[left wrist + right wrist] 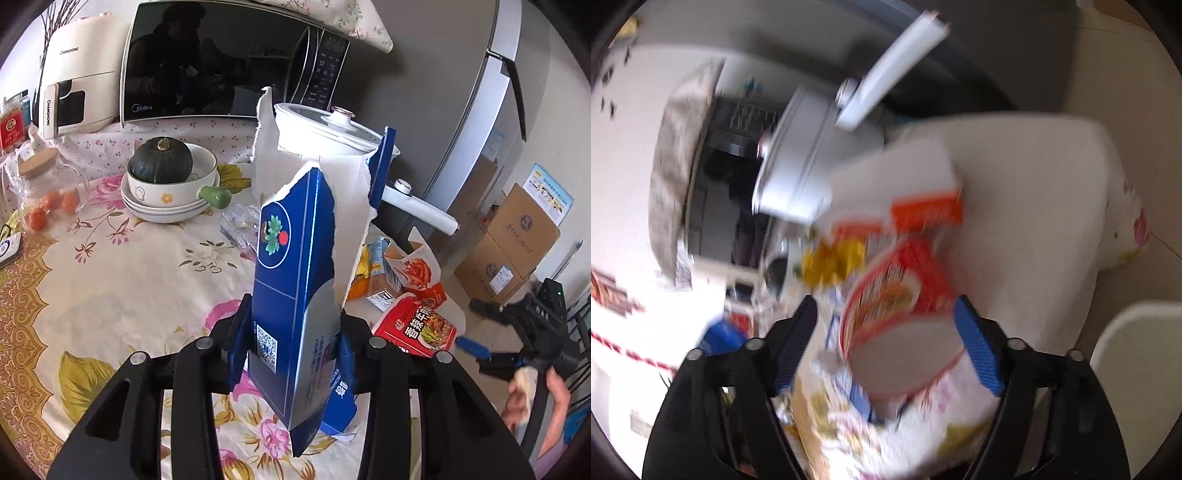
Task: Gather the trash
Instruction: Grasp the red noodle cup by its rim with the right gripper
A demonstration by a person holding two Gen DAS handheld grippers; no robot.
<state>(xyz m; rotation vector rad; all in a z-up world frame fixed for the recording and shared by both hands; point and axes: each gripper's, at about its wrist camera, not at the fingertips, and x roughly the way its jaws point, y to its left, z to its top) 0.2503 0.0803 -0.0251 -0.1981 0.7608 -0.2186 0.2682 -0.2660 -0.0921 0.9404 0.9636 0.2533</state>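
Observation:
My left gripper (291, 332) is shut on a torn blue and white carton (295, 280) and holds it upright above the floral tablecloth (110, 280). More trash lies at the table's right edge: a red instant-noodle lid (417, 328), an orange wrapper (360, 280), a small drink carton (382, 258) and crumpled clear plastic (240, 225). The right gripper (476, 350) shows at the far right in a hand. The right wrist view is blurred: my right gripper (886, 332) is open, with the red noodle lid (890, 288) between its fingers.
A stack of bowls holding a dark green squash (162, 160), a glass jar of small oranges (48, 192), a white pot with a long handle (332, 129), a microwave (221, 62) and an air fryer (74, 77) stand at the back. Cardboard boxes (513, 240) sit on the floor to the right.

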